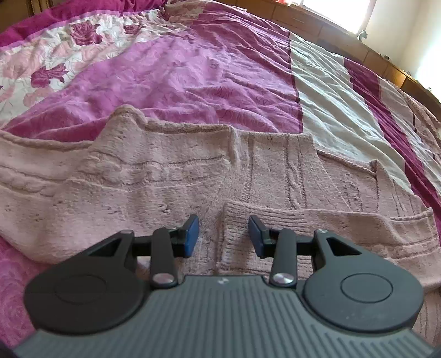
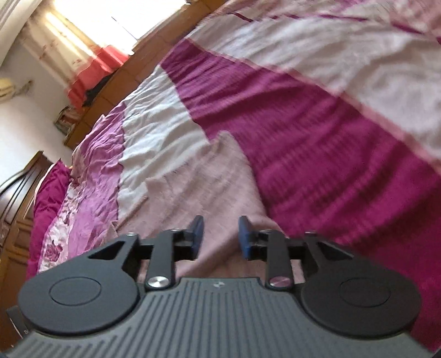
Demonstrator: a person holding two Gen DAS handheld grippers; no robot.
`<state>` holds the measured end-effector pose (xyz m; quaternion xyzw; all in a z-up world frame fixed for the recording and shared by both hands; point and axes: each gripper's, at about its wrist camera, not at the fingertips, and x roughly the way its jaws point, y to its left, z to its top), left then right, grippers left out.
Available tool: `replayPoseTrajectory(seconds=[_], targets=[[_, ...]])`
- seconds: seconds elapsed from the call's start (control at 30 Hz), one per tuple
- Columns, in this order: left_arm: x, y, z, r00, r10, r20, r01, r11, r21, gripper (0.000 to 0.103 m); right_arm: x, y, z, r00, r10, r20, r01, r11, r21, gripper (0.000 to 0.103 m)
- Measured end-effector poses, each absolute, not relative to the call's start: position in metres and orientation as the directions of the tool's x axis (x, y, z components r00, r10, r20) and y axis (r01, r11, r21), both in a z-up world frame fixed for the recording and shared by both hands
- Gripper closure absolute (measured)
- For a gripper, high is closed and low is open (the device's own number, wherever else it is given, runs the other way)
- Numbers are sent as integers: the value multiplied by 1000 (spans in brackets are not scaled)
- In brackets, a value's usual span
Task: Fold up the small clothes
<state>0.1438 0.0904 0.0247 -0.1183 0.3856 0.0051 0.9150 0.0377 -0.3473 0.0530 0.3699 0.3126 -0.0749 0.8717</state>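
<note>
A pale pink cable-knit sweater (image 1: pixel 165 176) lies spread flat on the bed, partly folded, with a ribbed cuff or hem (image 1: pixel 234 228) lying on top near me. My left gripper (image 1: pixel 223 234) is open and empty, its blue pads either side of that ribbed edge, just above the knit. In the right wrist view the same pink sweater (image 2: pixel 198 181) shows as a blurred panel with one corner pointing away. My right gripper (image 2: pixel 220 236) is open and empty, hovering over the sweater's near part.
The bed is covered by a magenta, pink and white floral quilt (image 1: pixel 193 68). A wooden bed frame (image 1: pixel 317 24) runs along the far side under a bright window. A dark wooden wardrobe (image 2: pixel 16 198) stands at the left in the right wrist view.
</note>
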Motion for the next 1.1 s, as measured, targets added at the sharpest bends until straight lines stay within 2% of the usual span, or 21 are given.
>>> replayPoseTrajectory(seconds=[0.1, 0.33, 0.57, 0.6, 0.67, 0.7, 0.73, 0.83, 0.93, 1.03, 1.07, 1.1], targets=[[144, 89, 24, 704, -79, -706, -98, 974, -206, 62, 72, -344, 61, 791, 102, -603, 345, 739, 578, 52], [147, 88, 22, 698, -75, -712, -91, 977, -192, 62, 167, -344, 50, 729, 109, -676, 403, 730, 552, 45], [148, 81, 19, 702, -60, -709, -69, 986, -152, 62, 214, -336, 34, 649, 50, -759, 469, 759, 451, 45], [148, 81, 18, 703, -60, -709, -67, 987, -149, 62, 217, -333, 32, 642, 39, -766, 469, 770, 433, 46], [149, 80, 18, 704, -59, -708, -62, 988, -144, 62, 218, -330, 31, 638, 11, -770, 473, 783, 404, 59], [149, 80, 18, 705, -60, -707, -60, 988, -144, 62, 218, -329, 31, 632, -8, -775, 480, 789, 383, 77], [149, 80, 18, 705, -62, -706, -58, 988, -144, 62, 216, -331, 29, 630, -19, -777, 486, 789, 375, 88], [149, 78, 18, 708, -56, -704, -52, 990, -131, 63, 209, -340, 26, 655, 10, -756, 475, 772, 422, 95], [148, 72, 18, 714, -47, -699, -34, 994, -102, 63, 204, -346, 28, 682, 31, -730, 457, 762, 459, 97], [147, 67, 18, 720, -68, -691, -6, 994, -105, 84, 198, -350, 33, 720, 50, -692, 435, 745, 506, 97], [147, 65, 19, 725, -66, -686, -1, 995, -97, 89, 196, -351, 35, 734, 54, -677, 425, 741, 520, 97], [147, 62, 20, 728, -62, -683, 9, 997, -80, 90, 194, -352, 37, 745, 57, -664, 416, 739, 531, 97]])
